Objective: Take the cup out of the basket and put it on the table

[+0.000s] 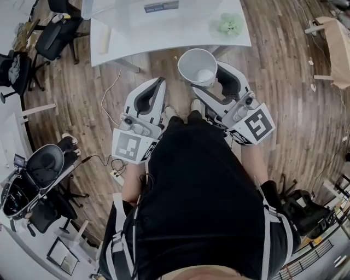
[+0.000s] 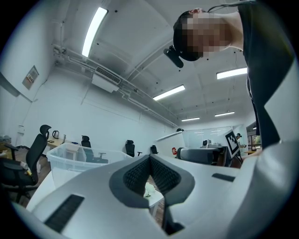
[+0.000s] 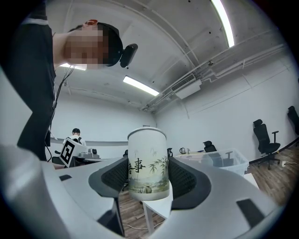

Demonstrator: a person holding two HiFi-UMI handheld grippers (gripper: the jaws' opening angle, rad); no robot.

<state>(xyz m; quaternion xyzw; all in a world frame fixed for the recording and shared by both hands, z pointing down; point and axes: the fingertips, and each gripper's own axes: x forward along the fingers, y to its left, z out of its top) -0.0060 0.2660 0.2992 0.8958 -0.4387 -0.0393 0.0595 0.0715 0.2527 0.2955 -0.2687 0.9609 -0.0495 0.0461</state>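
Note:
A white cup (image 1: 198,66) with a bamboo painting and dark characters (image 3: 148,164) stands upright between the jaws of my right gripper (image 1: 212,81), which is shut on it. In the head view the cup hangs over the wooden floor, just short of the white table's front edge (image 1: 164,41). My left gripper (image 1: 157,85) hangs beside it to the left, its jaws shut on nothing, the pads (image 2: 140,173) meeting at the tip. A clear plastic bin (image 2: 74,161) stands on the table (image 2: 156,198); in the head view only its near part (image 1: 158,6) shows.
A pale green and white object (image 1: 229,23) lies on the table's right part. Black office chairs (image 1: 57,30) stand at the left, another chair (image 1: 41,169) at lower left. A cable and power strip (image 1: 116,175) lie on the floor. A wooden piece (image 1: 334,38) stands at the right.

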